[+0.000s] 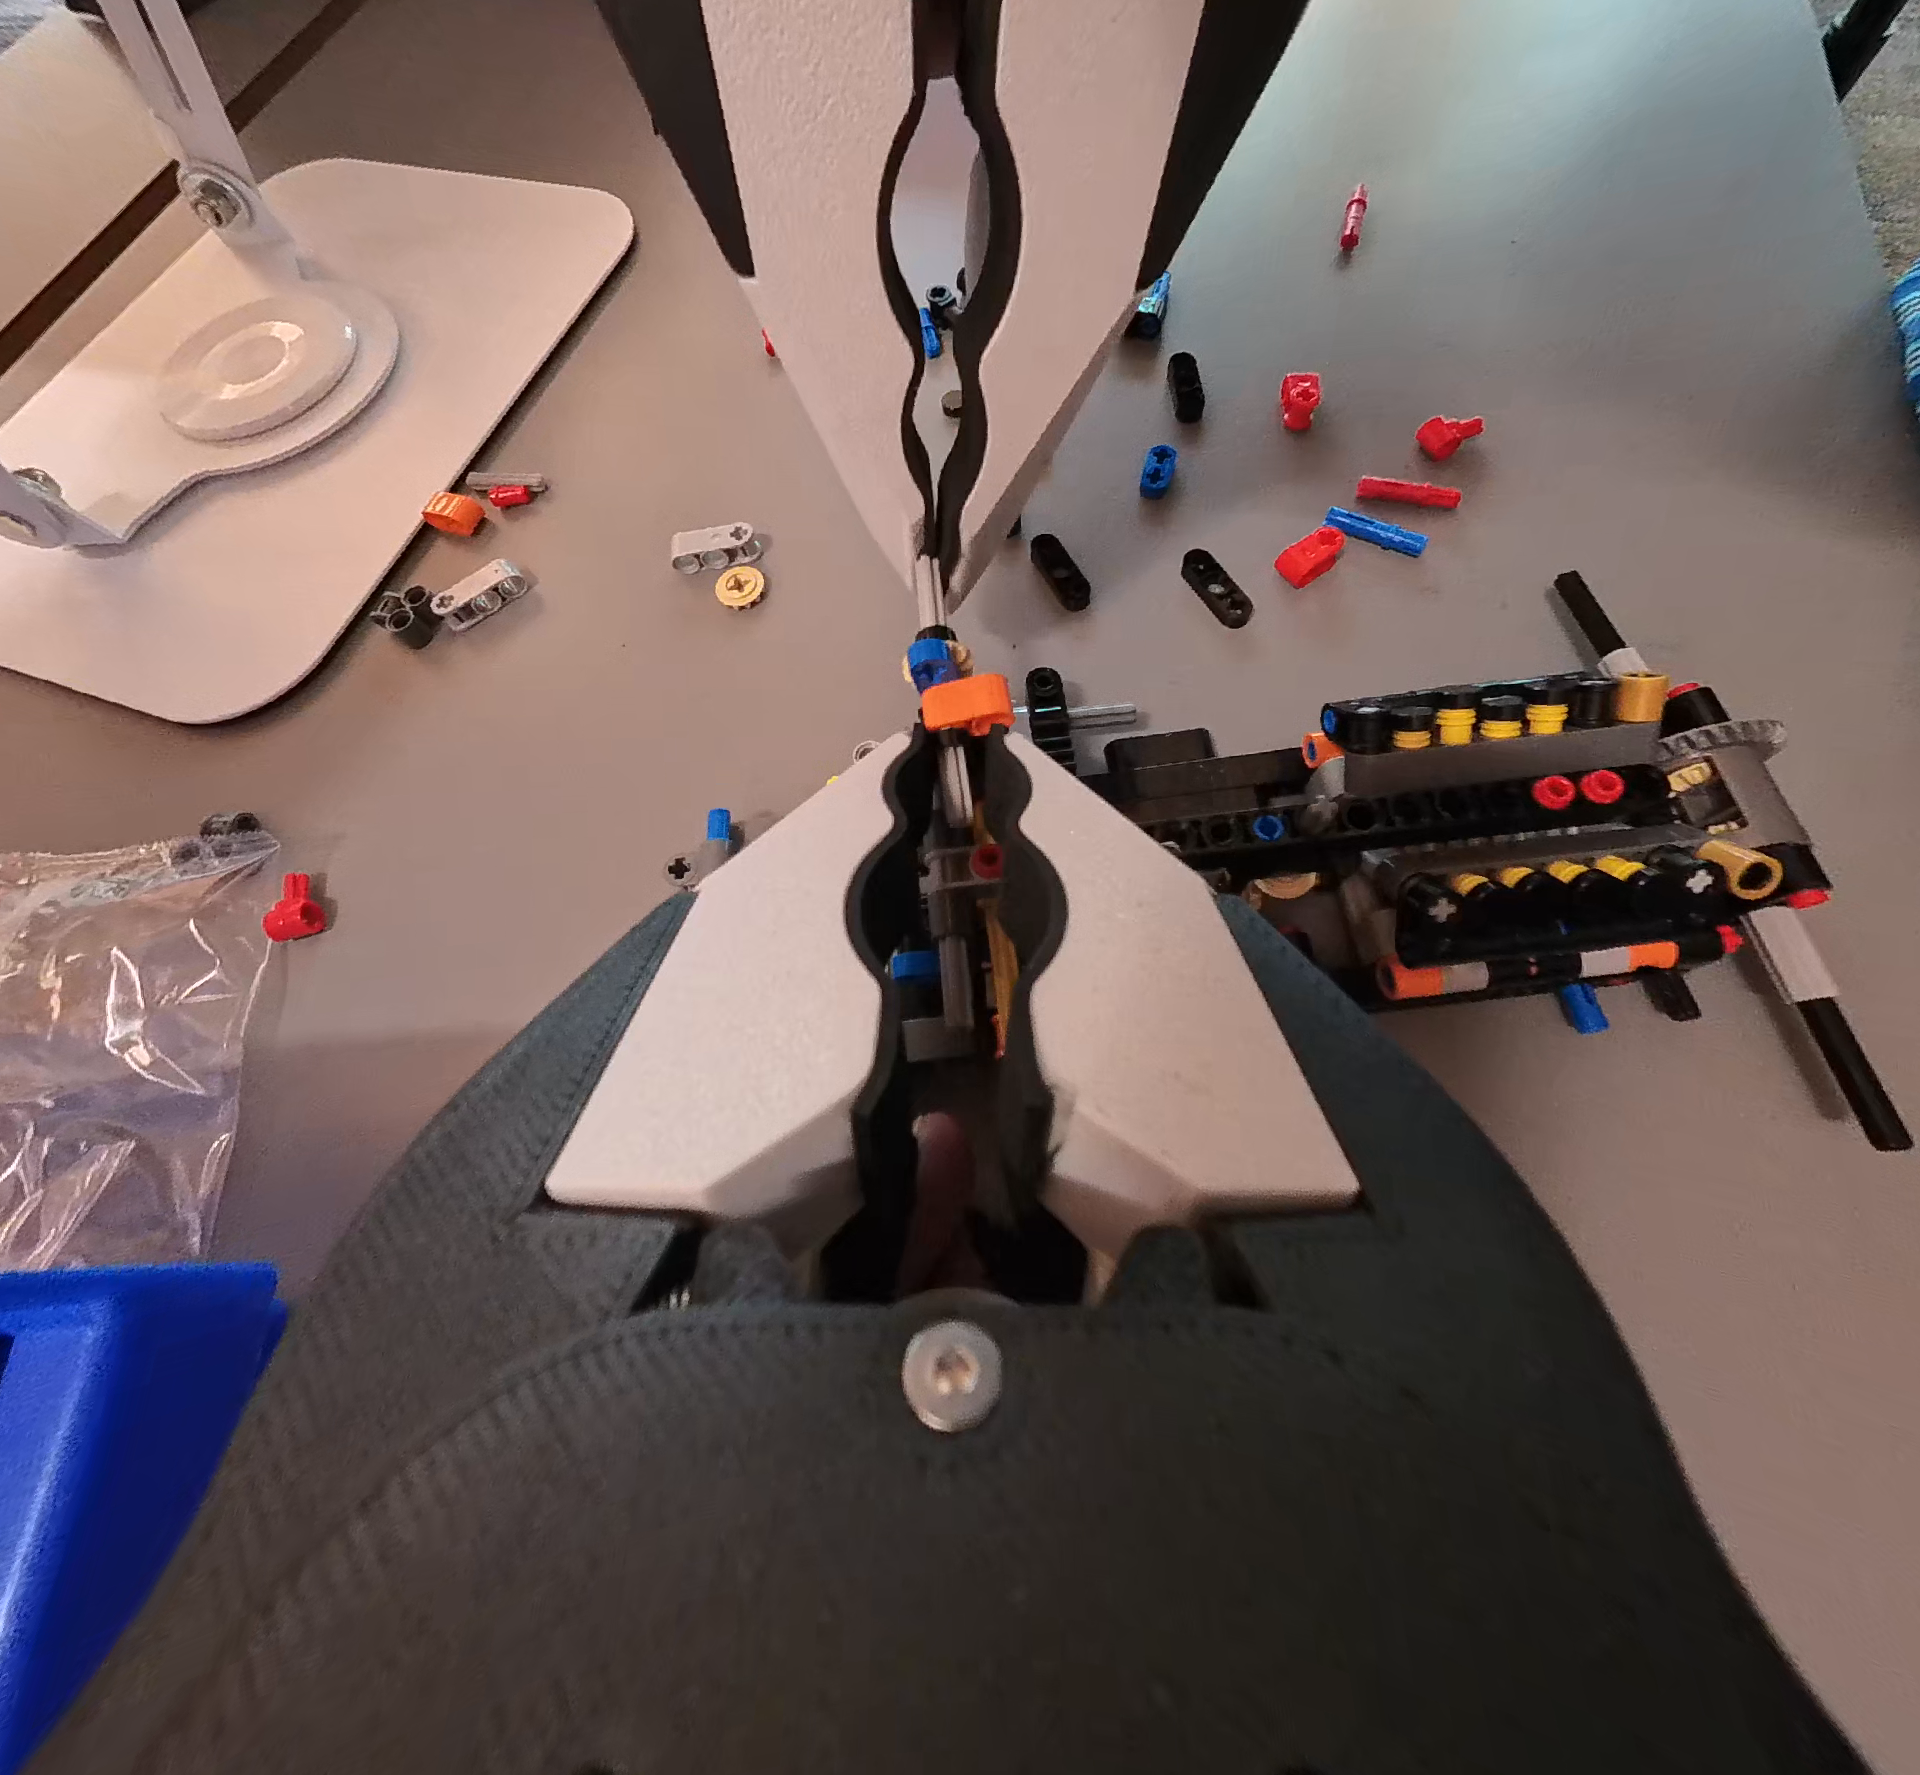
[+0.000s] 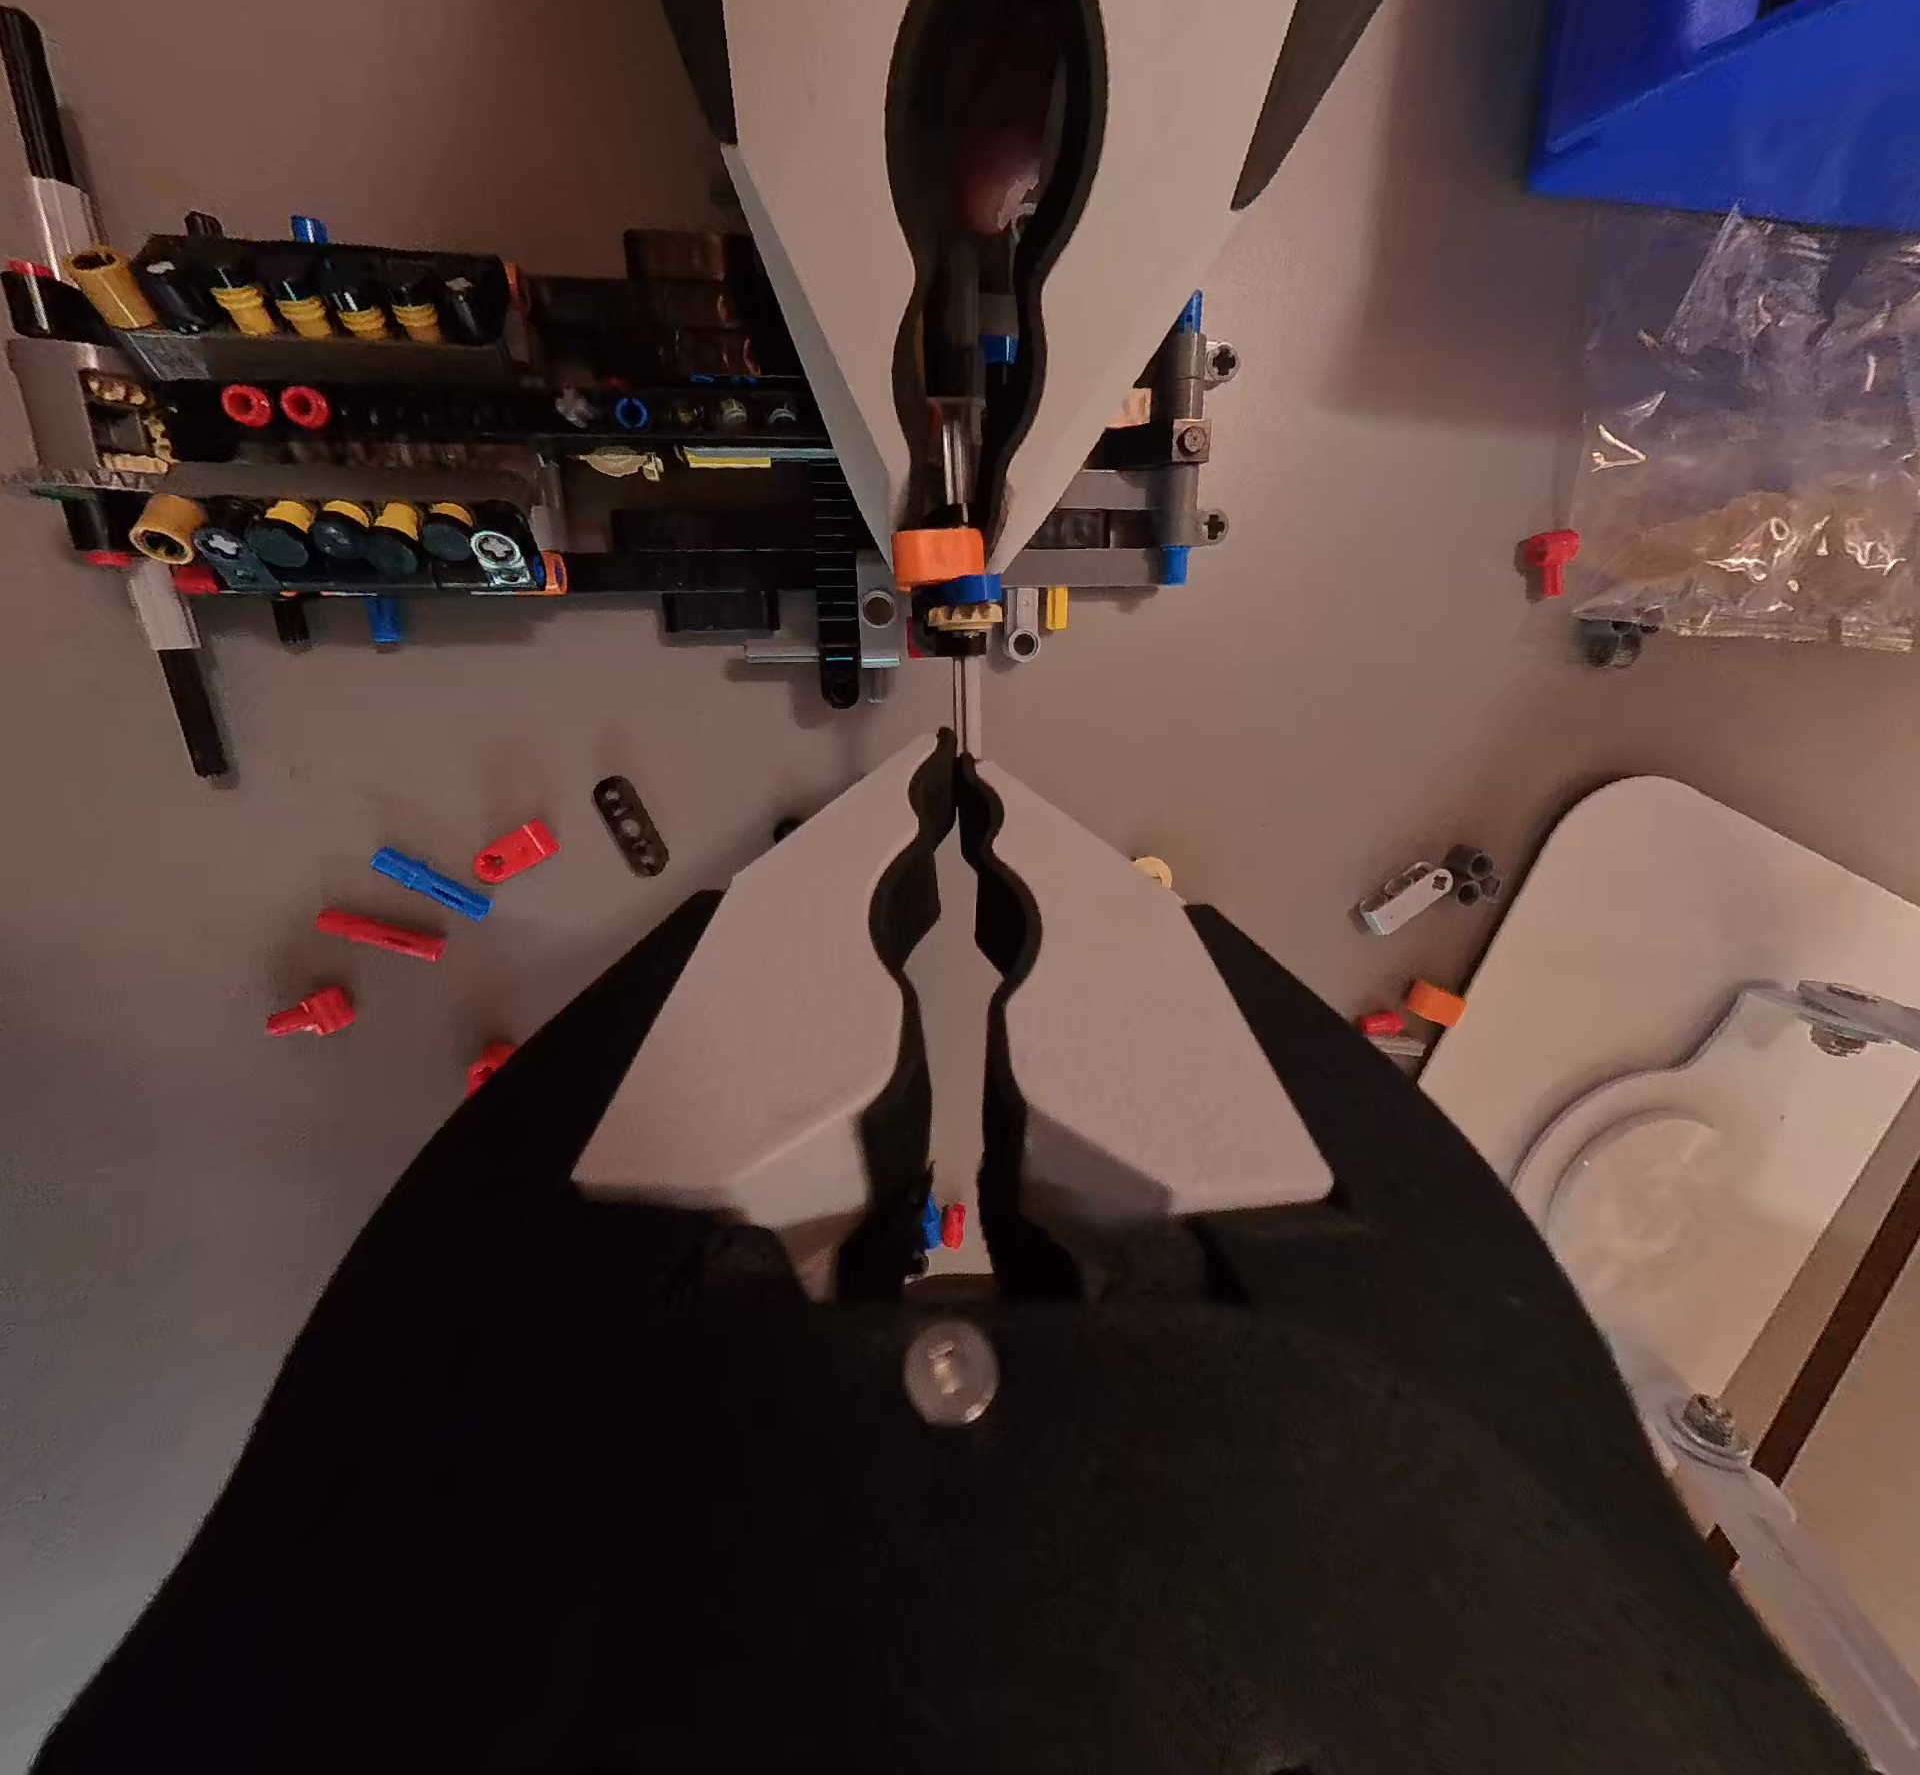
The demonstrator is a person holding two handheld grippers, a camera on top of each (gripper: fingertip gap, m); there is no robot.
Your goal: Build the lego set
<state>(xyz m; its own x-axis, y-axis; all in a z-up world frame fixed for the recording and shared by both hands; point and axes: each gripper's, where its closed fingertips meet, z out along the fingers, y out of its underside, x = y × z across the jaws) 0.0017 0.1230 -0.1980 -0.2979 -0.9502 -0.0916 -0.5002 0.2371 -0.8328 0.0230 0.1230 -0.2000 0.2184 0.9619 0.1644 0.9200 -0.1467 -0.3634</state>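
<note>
Both pairs of fingers are closed: the left gripper [image 1: 961, 759] clamps a small lego sub-assembly [image 1: 961, 894], the right gripper [image 2: 961, 754] pinches the thin grey axle [image 2: 966, 702] sticking out of it past an orange collar [image 1: 966, 702]. They meet tip to tip, above the grey table [image 1: 1455, 167]. Open room is little: the large lego build [image 1: 1507, 842] lies just beside, loose pins [image 1: 1408, 491] are scattered near, and a white stand base [image 1: 364, 354] and a plastic bag [image 1: 104, 998] sit on the other side.
</note>
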